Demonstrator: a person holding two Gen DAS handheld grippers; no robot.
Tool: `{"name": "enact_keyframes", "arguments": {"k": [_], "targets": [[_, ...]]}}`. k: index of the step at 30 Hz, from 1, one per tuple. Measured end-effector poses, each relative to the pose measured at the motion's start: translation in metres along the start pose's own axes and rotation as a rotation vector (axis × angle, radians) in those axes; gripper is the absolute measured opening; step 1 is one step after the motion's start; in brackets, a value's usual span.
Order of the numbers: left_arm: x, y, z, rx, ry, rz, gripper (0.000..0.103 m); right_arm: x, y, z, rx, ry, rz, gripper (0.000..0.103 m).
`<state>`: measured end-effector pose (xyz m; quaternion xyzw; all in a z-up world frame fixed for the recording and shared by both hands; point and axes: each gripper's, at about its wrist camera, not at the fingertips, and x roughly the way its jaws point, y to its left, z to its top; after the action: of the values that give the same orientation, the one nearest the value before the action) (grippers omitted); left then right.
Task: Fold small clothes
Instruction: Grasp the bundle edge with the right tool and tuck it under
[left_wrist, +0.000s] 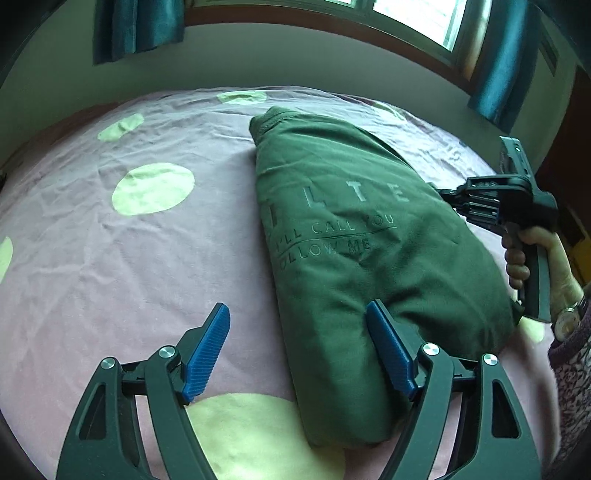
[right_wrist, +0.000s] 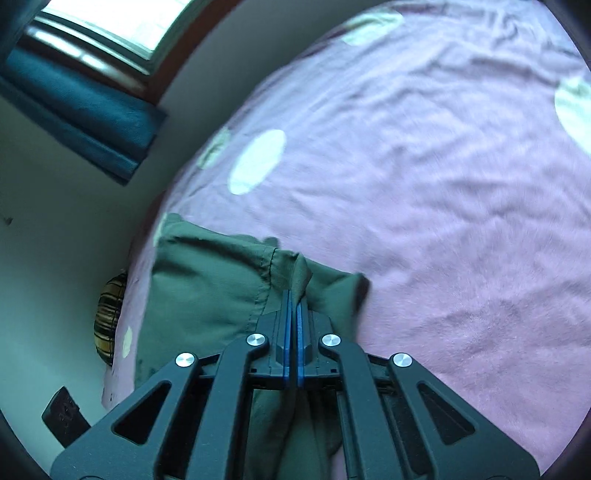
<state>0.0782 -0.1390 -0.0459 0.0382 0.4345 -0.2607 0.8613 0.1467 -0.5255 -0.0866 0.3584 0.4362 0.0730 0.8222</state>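
A dark green T-shirt (left_wrist: 351, 236) with pale lettering lies folded lengthwise on the pink bed sheet (left_wrist: 166, 266). My left gripper (left_wrist: 299, 317) is open over the shirt's near left edge, its right blue pad (left_wrist: 388, 343) touching the fabric and its left pad over the sheet. My right gripper (left_wrist: 448, 195) is at the shirt's right edge, held by a hand. In the right wrist view my right gripper (right_wrist: 294, 295) is shut on a pinched fold of the green shirt (right_wrist: 207, 291).
The sheet has pale green round spots (left_wrist: 153, 194). A wall and a window with teal curtains (left_wrist: 136, 29) stand behind the bed. A striped object (right_wrist: 109, 325) and a dark object (right_wrist: 62, 413) lie beside the bed's edge.
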Motion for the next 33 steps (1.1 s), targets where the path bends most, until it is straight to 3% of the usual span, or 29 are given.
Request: {"name": "enact_keyframes", "arguments": {"k": [5, 11, 14, 19, 22, 26, 33], "targets": [[0.011, 0.004, -0.002, -0.006, 0.01, -0.017, 0.078, 0.01, -0.015, -0.002, 0.056, 0.01, 0.044, 0.0], [0.011, 0.011, 0.002, -0.044, 0.02, -0.058, 0.08, -0.008, -0.005, -0.001, 0.065, -0.021, 0.032, 0.002], [0.005, 0.011, 0.003, -0.044, 0.016, -0.058, 0.079, -0.032, -0.003, -0.011, 0.09, -0.044, 0.069, 0.011], [0.004, 0.005, 0.002, -0.023, 0.009, -0.026, 0.079, -0.067, 0.001, -0.044, 0.067, -0.048, 0.073, 0.044], [0.004, 0.005, 0.001, -0.029, 0.011, -0.025, 0.079, -0.081, -0.002, -0.07, 0.079, -0.047, 0.079, 0.057], [0.005, 0.006, 0.002, -0.038, 0.017, -0.03, 0.079, -0.089, -0.004, -0.103, 0.083, -0.032, 0.058, 0.065], [0.005, 0.006, 0.001, -0.039, 0.019, -0.028, 0.08, -0.079, 0.0, -0.128, -0.004, -0.016, -0.003, 0.064]]}}
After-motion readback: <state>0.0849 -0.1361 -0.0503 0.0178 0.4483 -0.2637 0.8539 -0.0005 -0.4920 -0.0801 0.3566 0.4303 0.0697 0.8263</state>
